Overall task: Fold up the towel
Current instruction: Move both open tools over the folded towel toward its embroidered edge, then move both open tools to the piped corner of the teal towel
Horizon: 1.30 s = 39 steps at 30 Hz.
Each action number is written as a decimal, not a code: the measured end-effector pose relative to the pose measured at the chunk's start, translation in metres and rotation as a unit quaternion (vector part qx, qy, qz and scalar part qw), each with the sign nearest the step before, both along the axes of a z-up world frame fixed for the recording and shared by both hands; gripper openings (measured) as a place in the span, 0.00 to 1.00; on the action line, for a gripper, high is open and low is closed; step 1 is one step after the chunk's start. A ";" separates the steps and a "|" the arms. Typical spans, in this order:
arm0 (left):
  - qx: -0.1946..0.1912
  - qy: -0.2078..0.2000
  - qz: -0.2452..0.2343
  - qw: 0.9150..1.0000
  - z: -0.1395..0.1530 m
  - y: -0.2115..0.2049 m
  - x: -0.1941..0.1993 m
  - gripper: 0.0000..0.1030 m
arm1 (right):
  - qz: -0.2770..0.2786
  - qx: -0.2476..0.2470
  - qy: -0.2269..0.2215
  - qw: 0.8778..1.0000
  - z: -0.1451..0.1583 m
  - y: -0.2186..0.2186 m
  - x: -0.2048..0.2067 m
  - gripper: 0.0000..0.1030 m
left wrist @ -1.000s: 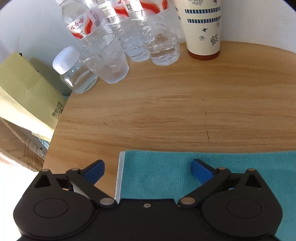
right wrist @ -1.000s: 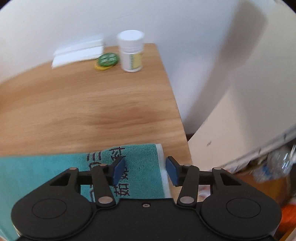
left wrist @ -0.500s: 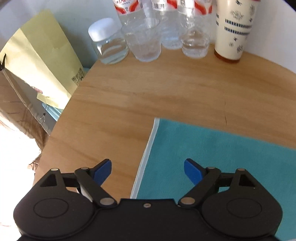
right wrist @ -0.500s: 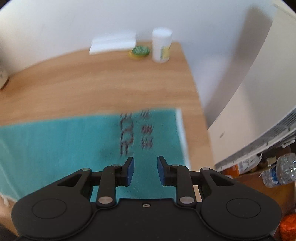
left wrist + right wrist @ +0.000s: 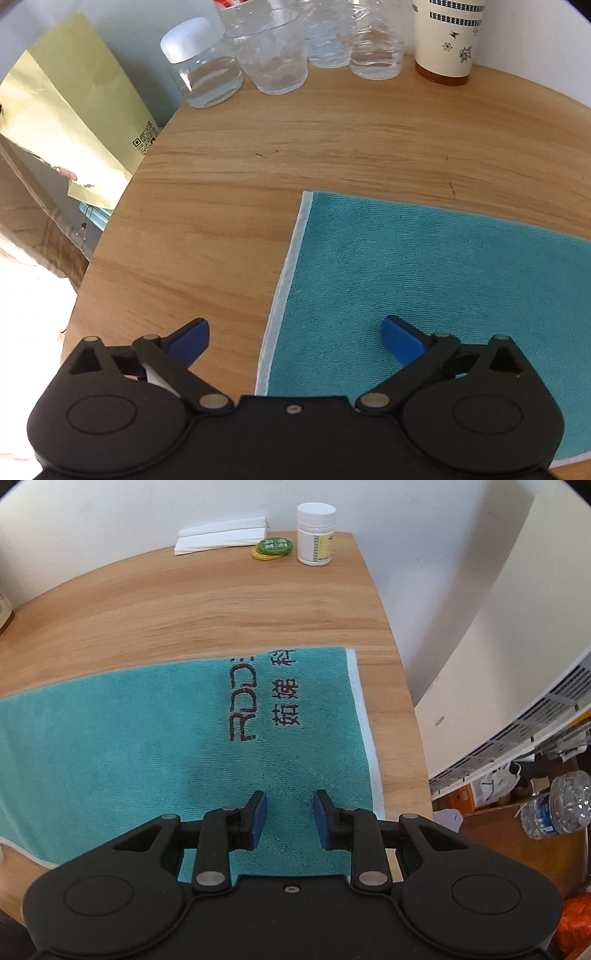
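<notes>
- Lying flat on the wooden table [image 5: 332, 140], the teal towel [image 5: 424, 280] is spanning both views.
- Left gripper [image 5: 295, 338] is hovering spread wide, straddling the towel's white hem.
- Right gripper [image 5: 289, 818] is hovering partly spread, gripping nothing, over the towel near its lettering.
- Glass [image 5: 271, 51], jar [image 5: 201, 68], patterned cup [image 5: 445, 37] and pill bottle [image 5: 316, 533] are standing along the far edge, well apart from the towel.

**Clutter Lines a Wooden Table's Far Edge**

On the wooden table [image 5: 332, 140], a lidded glass jar [image 5: 201, 70], a clear tumbler [image 5: 271, 51] and a floral paper cup [image 5: 445, 37] stand along the far edge. At the table's far right corner sit a white pill bottle [image 5: 316, 533], a green disc [image 5: 274, 546] and folded white napkins [image 5: 221, 535].
</notes>
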<state>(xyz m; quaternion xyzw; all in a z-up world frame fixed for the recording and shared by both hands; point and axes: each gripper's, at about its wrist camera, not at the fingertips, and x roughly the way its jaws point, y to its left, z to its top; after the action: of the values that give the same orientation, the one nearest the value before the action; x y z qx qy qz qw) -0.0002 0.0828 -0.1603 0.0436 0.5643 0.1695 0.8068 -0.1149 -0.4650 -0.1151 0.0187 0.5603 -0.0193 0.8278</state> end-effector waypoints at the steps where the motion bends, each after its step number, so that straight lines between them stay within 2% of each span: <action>1: 0.002 0.000 -0.005 1.000 0.000 -0.001 0.000 1.00 | 0.003 -0.003 0.000 1.000 0.000 0.002 0.001 0.31; 2: 0.003 0.000 -0.010 1.000 0.000 -0.001 0.000 1.00 | 0.007 -0.009 0.001 1.000 0.000 0.005 0.003 0.33; 4: 0.000 0.002 -0.014 1.000 0.000 0.001 0.002 1.00 | 0.012 -0.026 0.006 1.000 -0.001 0.008 0.008 0.46; 10: -0.002 0.009 0.009 1.000 0.011 0.016 -0.009 0.99 | 0.023 -0.072 0.006 0.997 0.003 0.009 0.012 0.45; 15: -0.033 0.010 0.047 0.998 0.019 0.038 -0.033 0.99 | 0.068 -0.022 0.000 0.997 0.017 0.031 0.015 0.45; 18: -0.046 0.009 0.061 0.997 0.023 0.046 -0.052 0.99 | 0.147 -0.007 -0.010 0.989 0.024 0.076 0.032 0.45; 22: -0.072 0.003 0.069 0.995 0.024 0.052 -0.060 0.99 | 0.249 0.036 -0.025 0.968 0.032 0.132 0.064 0.45; 23: -0.075 0.002 0.073 0.995 0.024 0.053 -0.061 0.99 | 0.293 0.046 -0.027 0.955 0.033 0.157 0.078 0.45; 25: -0.081 0.000 0.082 0.993 0.022 0.056 -0.063 0.99 | 0.347 0.055 -0.031 0.936 0.034 0.190 0.096 0.45; 27: -0.087 -0.003 0.085 0.993 0.021 0.056 -0.064 0.99 | 0.419 0.070 -0.039 0.904 0.037 0.239 0.120 0.45; 29: -0.091 -0.007 0.087 0.992 0.019 0.056 -0.063 0.99 | 0.461 0.083 -0.041 0.882 0.039 0.272 0.138 0.45; 31: -0.092 -0.007 0.091 0.992 0.017 0.056 -0.063 0.99 | 0.489 0.086 -0.045 0.867 0.039 0.298 0.149 0.45; 32: -0.094 -0.009 0.096 0.991 0.017 0.056 -0.063 0.99 | 0.508 0.086 -0.047 0.856 0.038 0.322 0.157 0.45; 33: -0.096 -0.011 0.104 0.990 0.017 0.056 -0.064 0.98 | 0.517 0.088 -0.049 0.850 0.036 0.340 0.163 0.45; 35: -0.099 -0.010 0.126 0.987 0.014 0.057 -0.064 0.86 | 0.516 0.094 -0.048 0.850 0.033 0.365 0.171 0.45; 39: -0.123 -0.014 0.188 0.974 0.013 0.064 -0.068 0.85 | 0.507 0.127 -0.051 0.851 0.026 0.420 0.183 0.45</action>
<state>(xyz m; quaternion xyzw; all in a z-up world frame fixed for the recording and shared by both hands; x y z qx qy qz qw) -0.0679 0.1468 -0.1478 -0.1657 0.5676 0.2480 0.7674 0.0682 -0.0451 -0.0891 -0.1615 0.4468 0.4753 0.7405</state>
